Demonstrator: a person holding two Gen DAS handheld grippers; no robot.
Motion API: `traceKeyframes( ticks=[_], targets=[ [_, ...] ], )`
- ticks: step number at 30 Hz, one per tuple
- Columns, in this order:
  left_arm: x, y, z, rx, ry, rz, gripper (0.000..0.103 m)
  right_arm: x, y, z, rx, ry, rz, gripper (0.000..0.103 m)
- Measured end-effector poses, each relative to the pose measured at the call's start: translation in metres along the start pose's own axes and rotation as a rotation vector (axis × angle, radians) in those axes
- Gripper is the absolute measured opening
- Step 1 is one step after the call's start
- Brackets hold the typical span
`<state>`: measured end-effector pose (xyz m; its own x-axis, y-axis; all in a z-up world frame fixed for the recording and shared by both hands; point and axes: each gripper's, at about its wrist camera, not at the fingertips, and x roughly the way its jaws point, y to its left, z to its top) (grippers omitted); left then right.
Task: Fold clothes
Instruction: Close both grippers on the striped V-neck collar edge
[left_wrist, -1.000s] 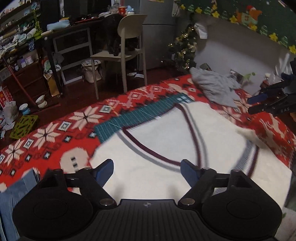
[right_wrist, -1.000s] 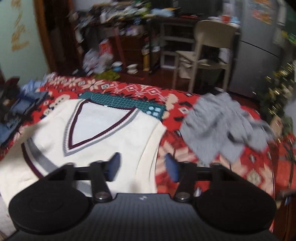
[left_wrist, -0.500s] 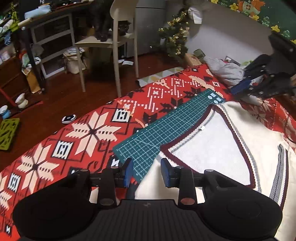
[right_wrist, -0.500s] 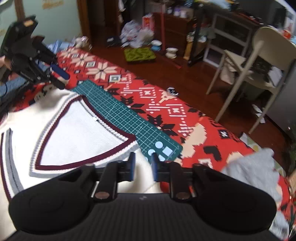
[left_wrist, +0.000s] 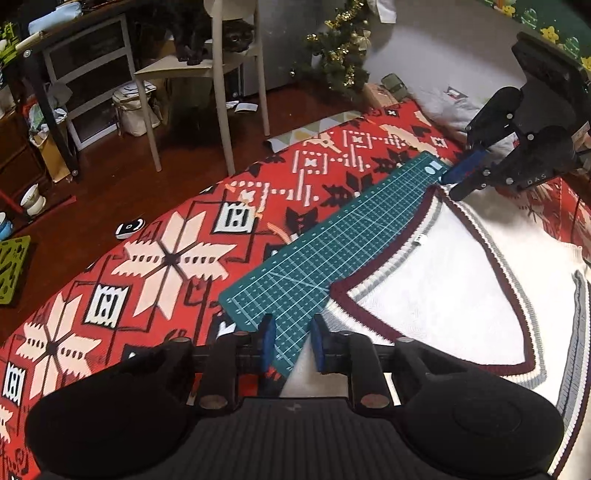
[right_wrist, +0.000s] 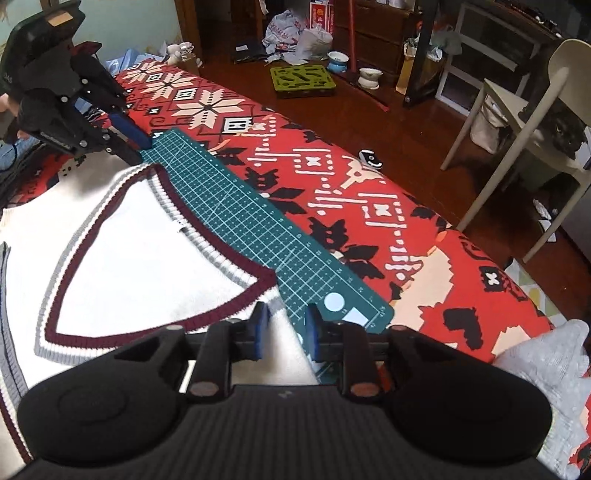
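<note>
A cream knitted sleeveless vest with a maroon and grey striped V-neck (left_wrist: 436, 291) lies flat on a red blanket with white and black snowflake patterns (left_wrist: 155, 258), filling the lower right of the left wrist view and the left half of the right wrist view. Its neck edge overlaps a long dark green gridded cutting mat (left_wrist: 332, 240), which runs diagonally from lower centre to upper right in the left view.

The relation that matters is that the vest's shoulder line runs along the mat, with one gripper at each end of it. The left gripper (left_wrist: 291, 345) sits at the bottom centre of its frame, over the shoulder where cream knit meets the mat. Its blue fingers (left_wrist: 266, 341) are narrowly parted, and I cannot tell whether any fabric is pinched. The right gripper (right_wrist: 284, 332) sits likewise at the bottom centre of its own frame over the opposite shoulder, blue pads (right_wrist: 260, 330) close together with a small gap. Cream fabric shows between them, but a grip is not certain.

Each gripper is nearest its own shoulder, so the likely next move is to pick up both shoulders at once, with the body of the vest stretching away behind the neckline. A crumpled grey garment (right_wrist: 550, 362) lies at the lower right of the right view, apart from the vest.
</note>
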<state>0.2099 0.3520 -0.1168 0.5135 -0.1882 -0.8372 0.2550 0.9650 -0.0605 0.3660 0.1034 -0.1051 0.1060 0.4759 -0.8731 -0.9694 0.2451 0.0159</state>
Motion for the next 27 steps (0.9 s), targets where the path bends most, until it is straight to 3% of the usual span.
traceKeyframes(
  ticks=[1, 7, 8, 12, 18, 20, 21, 22, 25, 27],
  targets=[
    [0.000, -0.002, 0.001, 0.009, 0.003, -0.010, 0.003, 0.000, 0.002, 0.001, -0.009, 0.004, -0.001, 0.009],
    [-0.006, 0.001, 0.002, -0.004, -0.011, -0.055, 0.005, -0.001, 0.011, 0.003, -0.034, 0.013, -0.016, 0.005],
    [-0.008, 0.003, 0.002, -0.012, -0.018, -0.068, 0.007, -0.002, 0.011, 0.003, -0.026, 0.009, -0.015, 0.005],
    [-0.006, 0.000, 0.004, 0.009, -0.003, -0.065, 0.036, -0.005, 0.005, 0.000, 0.011, -0.009, 0.005, 0.007],
    [0.005, -0.008, 0.003, 0.073, 0.009, -0.046, 0.040, -0.001, 0.004, 0.000, 0.025, -0.011, 0.021, 0.017],
    [0.005, -0.007, 0.004, 0.053, 0.011, -0.066, 0.038, -0.001, 0.006, 0.000, 0.014, -0.012, 0.021, 0.014],
    [0.005, -0.005, 0.004, 0.037, 0.014, -0.084, 0.014, -0.001, 0.007, 0.000, 0.008, -0.013, 0.021, 0.010],
    [0.005, -0.005, 0.004, 0.022, 0.015, -0.092, 0.007, -0.001, 0.008, 0.001, 0.003, -0.013, 0.021, 0.005],
    [-0.001, -0.019, 0.002, 0.092, -0.016, -0.012, 0.007, -0.009, 0.022, 0.000, -0.058, -0.053, -0.023, 0.004],
    [-0.011, -0.024, 0.000, 0.088, -0.053, 0.004, 0.006, -0.020, 0.025, 0.000, -0.048, -0.087, -0.038, 0.004]
  ],
)
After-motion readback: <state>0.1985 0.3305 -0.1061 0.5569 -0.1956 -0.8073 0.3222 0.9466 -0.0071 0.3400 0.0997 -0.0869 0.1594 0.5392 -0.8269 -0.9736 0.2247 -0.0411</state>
